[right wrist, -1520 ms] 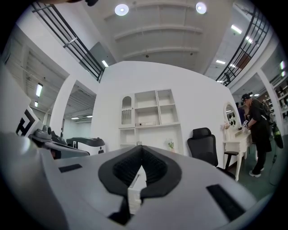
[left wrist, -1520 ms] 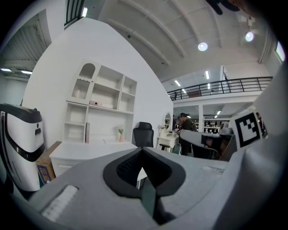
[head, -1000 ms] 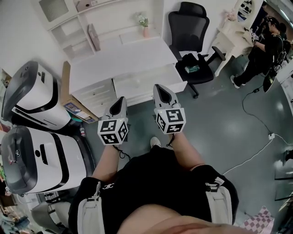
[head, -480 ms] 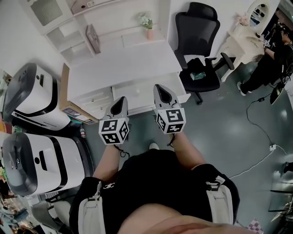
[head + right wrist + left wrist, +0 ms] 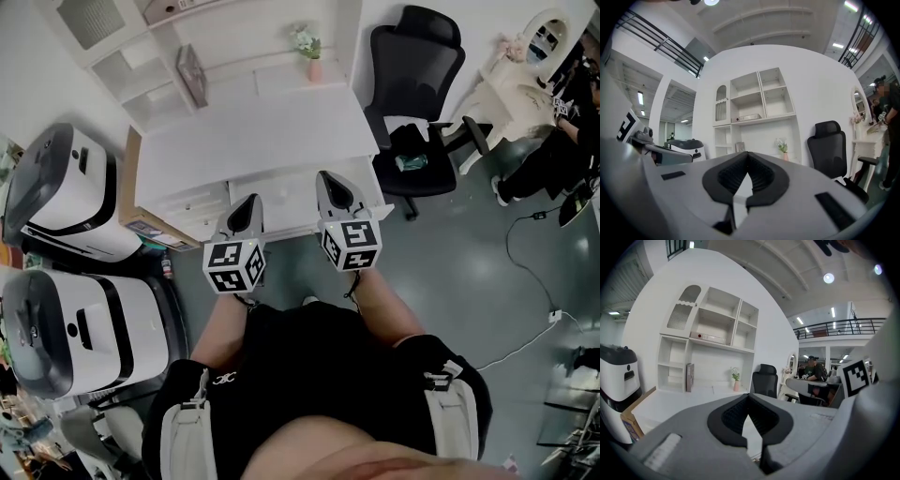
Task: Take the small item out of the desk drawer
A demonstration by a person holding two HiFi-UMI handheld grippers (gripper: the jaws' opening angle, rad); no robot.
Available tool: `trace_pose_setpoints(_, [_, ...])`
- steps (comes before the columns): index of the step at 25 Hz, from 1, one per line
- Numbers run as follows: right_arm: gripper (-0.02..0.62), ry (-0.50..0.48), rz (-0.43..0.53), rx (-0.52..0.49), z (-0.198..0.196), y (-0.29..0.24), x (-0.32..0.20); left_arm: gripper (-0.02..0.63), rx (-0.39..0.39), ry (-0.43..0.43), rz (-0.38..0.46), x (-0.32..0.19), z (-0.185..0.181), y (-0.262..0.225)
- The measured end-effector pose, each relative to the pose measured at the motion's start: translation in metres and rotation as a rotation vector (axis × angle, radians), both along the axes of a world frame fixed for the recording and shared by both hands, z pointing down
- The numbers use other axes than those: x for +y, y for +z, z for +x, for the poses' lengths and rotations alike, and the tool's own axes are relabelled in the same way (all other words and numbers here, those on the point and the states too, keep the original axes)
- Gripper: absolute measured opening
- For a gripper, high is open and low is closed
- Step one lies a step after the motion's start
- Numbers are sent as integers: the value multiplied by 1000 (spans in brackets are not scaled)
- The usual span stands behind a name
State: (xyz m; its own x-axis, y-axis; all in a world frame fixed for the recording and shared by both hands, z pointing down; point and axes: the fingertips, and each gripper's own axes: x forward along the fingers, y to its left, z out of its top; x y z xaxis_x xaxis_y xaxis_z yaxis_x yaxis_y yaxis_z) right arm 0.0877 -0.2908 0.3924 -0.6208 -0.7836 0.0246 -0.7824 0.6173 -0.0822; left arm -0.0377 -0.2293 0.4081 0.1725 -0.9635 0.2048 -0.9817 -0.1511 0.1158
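Location type: a mock home-office set built inside a large industrial hall. Indicators:
- white surface (image 5: 253, 127) with shelf unit (image 5: 712, 333)
- black office chair (image 5: 417, 84)
- dressing table (image 5: 511, 84)
- large white-and-grey machines (image 5: 66, 202)
- trailing cable (image 5: 553, 314) on the grey floor (image 5: 469, 253)
- mezzanine railing (image 5: 848, 326)
- ceiling lights (image 5: 828, 278)

We're looking down on the worktop (image 5: 253, 131), with shelves (image 5: 122, 56) rising behind its back edge, against the wall. A plant (image 5: 309, 52) stands at the back right corner and a book (image 5: 192, 77) stands upright near the back left. Drawers (image 5: 187, 208) sit under the front edge. Right of the worktop is a chair (image 5: 417, 112). Left of it comes cardboard (image 5: 134, 192), then one machine (image 5: 56, 197), with another machine (image 5: 66, 328) nearer us. The left gripper (image 5: 249, 204) and right gripper (image 5: 328, 183) hang side by side at that front edge.
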Motion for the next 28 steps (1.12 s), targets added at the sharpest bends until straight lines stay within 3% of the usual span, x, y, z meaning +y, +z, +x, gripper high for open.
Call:
trace_pose_setpoints(21, [2, 190, -67, 57, -84, 29, -84, 14, 20, 165, -2, -106, -99, 5])
trace_pose_setpoints(28, [137, 161, -172, 128, -119, 70, -96, 14, 28, 194, -25, -123, -129, 17])
